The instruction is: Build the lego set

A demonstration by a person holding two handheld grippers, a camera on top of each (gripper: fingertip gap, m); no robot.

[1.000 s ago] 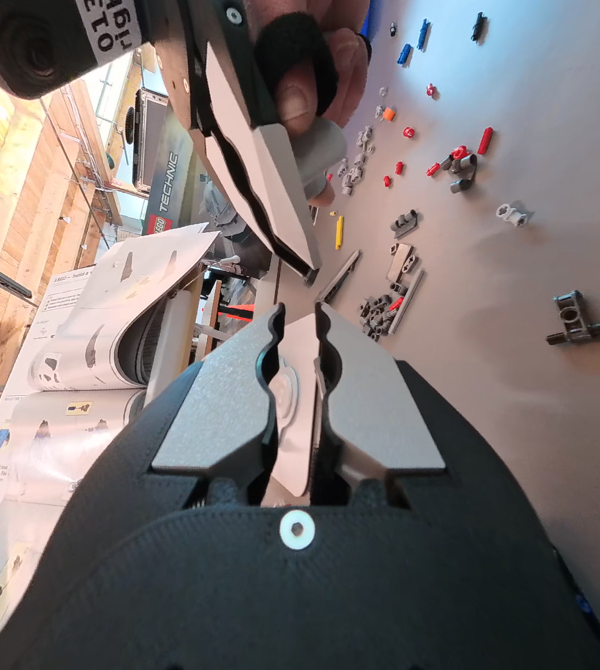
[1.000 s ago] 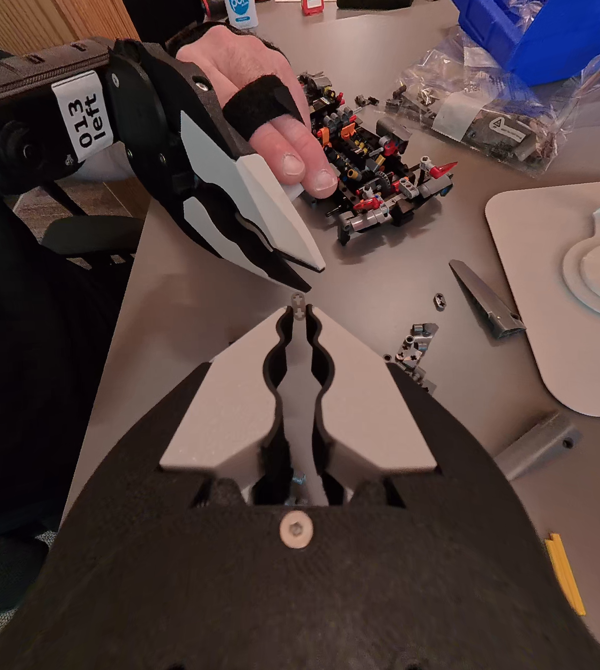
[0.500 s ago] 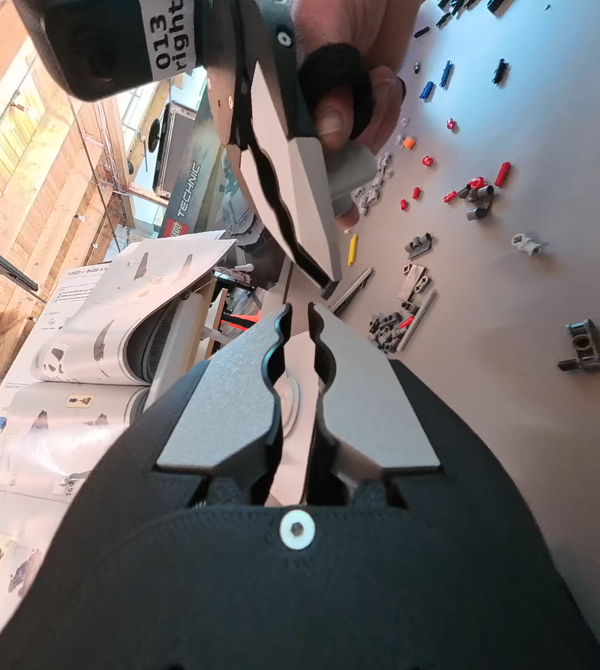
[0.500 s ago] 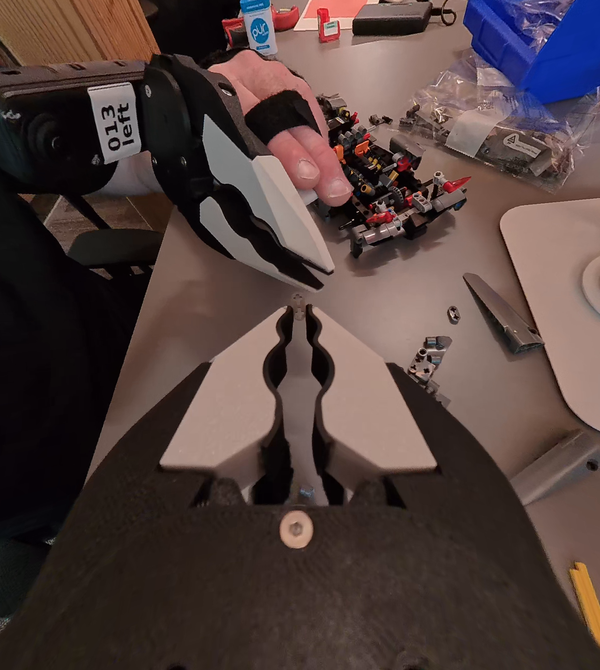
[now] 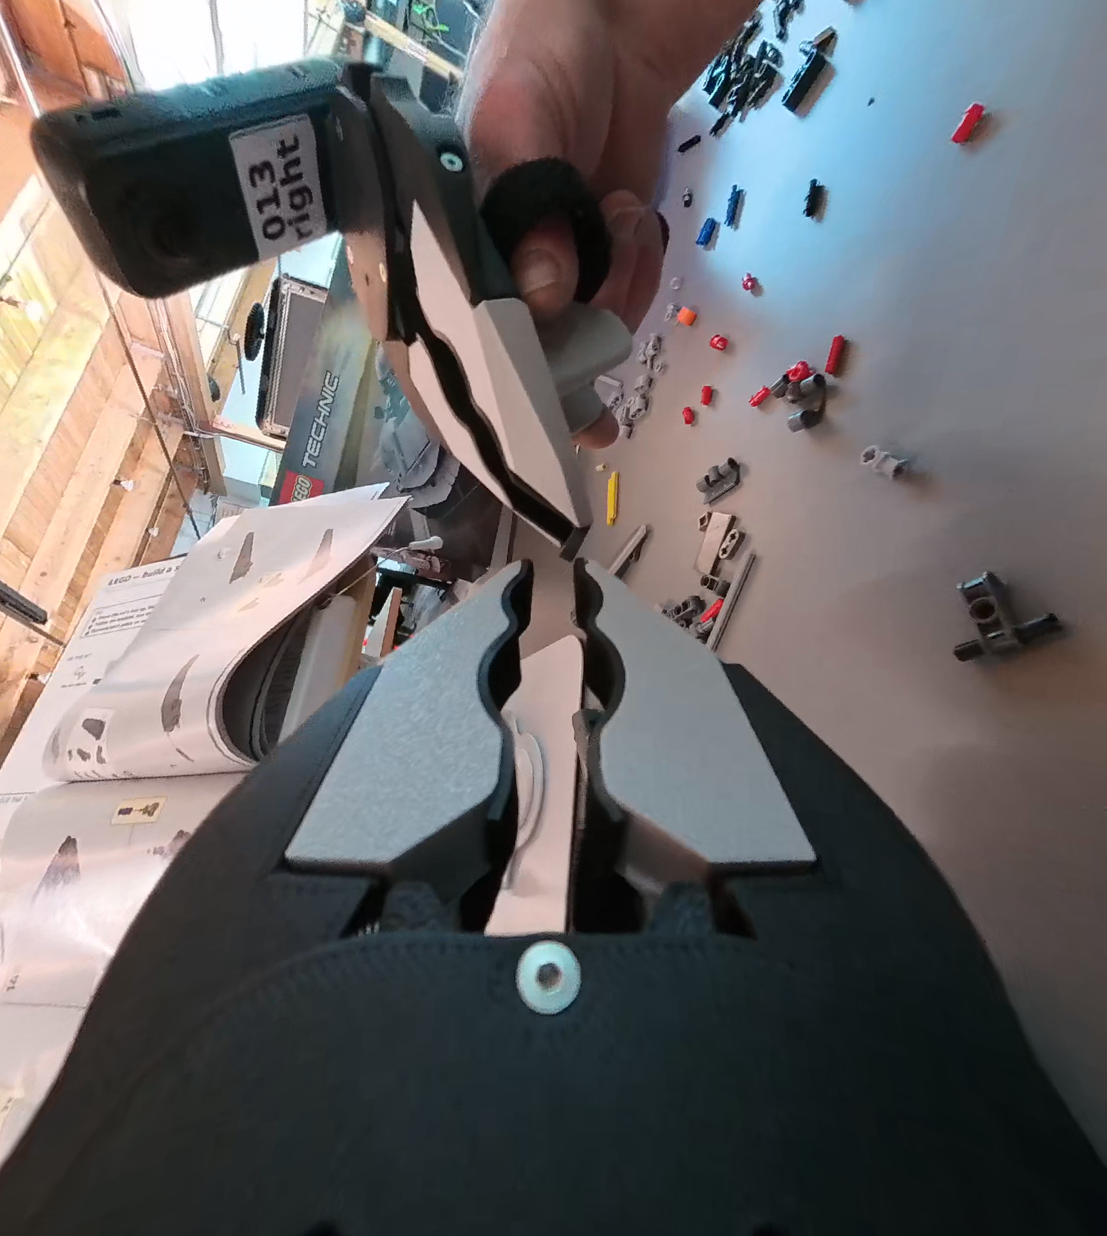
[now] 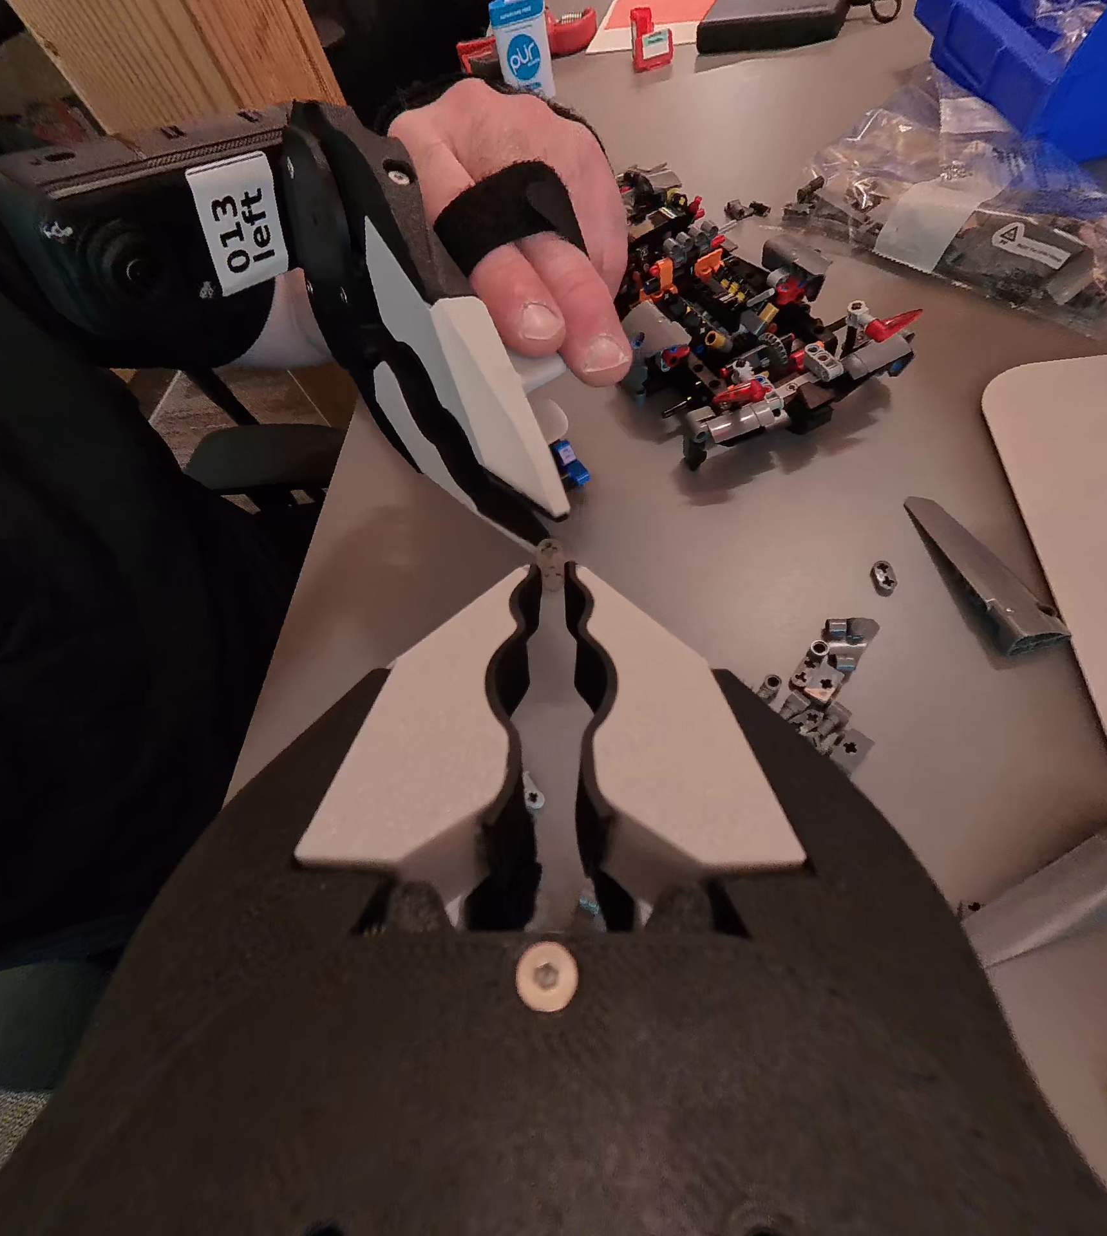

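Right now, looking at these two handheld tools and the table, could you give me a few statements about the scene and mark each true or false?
1. The right tool pinches a small grey piece at its tips. True.
2. The left tool grips a yellow bar. False: nothing sits between its tips, which stand slightly apart; the yellow bar lies on the table.
3. A partly built toy vehicle stands on the table beyond the left tool. True.
4. The blue bin sits upside down on the floor. False: it rests at the table's far corner, beside a clear bag of parts.
5. An open instruction booklet lies near the left tool. True.
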